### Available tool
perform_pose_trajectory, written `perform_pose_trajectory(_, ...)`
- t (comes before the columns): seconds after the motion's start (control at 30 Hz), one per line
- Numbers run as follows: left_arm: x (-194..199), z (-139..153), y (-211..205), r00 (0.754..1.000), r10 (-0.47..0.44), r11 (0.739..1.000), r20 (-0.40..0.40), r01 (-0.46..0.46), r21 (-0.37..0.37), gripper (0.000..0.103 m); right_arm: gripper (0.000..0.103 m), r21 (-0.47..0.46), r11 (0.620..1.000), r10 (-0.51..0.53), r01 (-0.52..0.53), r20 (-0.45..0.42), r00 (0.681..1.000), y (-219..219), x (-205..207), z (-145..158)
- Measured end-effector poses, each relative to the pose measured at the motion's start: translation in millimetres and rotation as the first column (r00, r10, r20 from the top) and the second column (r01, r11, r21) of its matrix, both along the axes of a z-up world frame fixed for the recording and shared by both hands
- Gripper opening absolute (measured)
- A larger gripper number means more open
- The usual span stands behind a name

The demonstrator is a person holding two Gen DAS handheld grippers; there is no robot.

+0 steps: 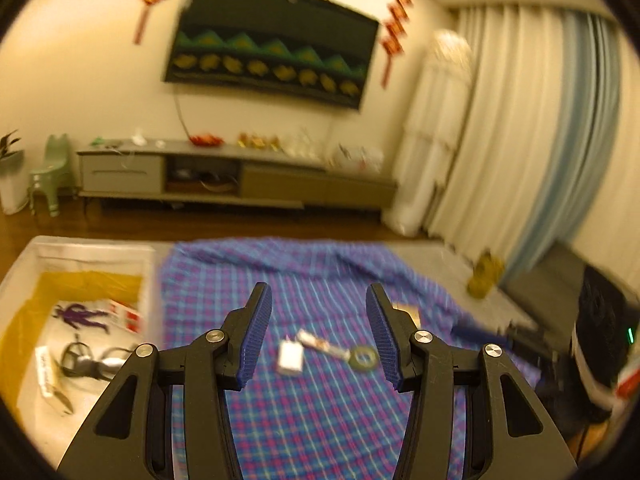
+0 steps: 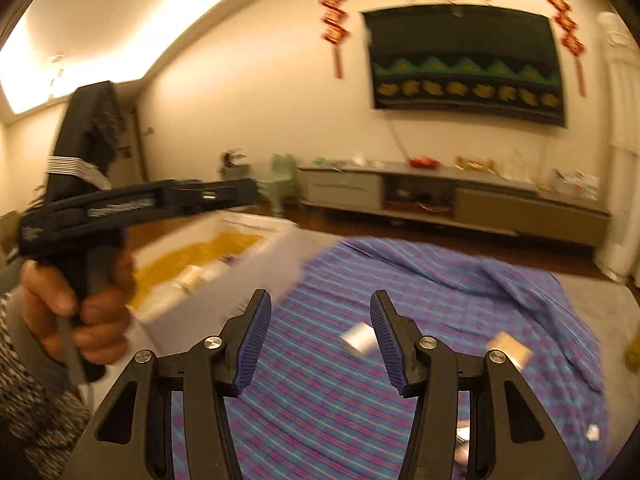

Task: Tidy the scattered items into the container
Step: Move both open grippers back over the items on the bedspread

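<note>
No readable text, all labels blurred

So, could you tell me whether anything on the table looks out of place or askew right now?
Yes: a white box, a small tube and a green ring lie loose on the checked cloth, outside the white bin. The cloth is rumpled along its far edge. Both hand-held grippers are open and empty.

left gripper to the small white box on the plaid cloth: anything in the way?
Nothing visible. The left gripper is open and empty, and the white box lies in the open on the plaid cloth, with a tube and a green ring beside it.
</note>
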State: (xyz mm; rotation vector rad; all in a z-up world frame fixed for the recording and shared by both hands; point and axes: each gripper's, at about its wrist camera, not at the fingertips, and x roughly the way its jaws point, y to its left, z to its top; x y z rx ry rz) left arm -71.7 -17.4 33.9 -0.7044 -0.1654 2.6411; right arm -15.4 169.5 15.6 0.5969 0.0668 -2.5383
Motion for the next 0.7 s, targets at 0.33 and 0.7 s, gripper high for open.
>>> perform_pose_trajectory(0.33,-32.6,-64.4,75.9,0.99,-0.002,0.966,0.142,0.039,-0.257,0.052,0.053,-0.122,0.921,-0.265,0.37,0.499,0.825,130.3,-56.7,-83.0)
perform_pose_trajectory(0.7,-92.2,-131.3,60.9,0.957,0.124,0.959,0.263,-0.047,-0.278,0.052,0.051,-0.142,0.888,-0.233,0.438,0.682,0.693,144.3,-66.6,-133.9)
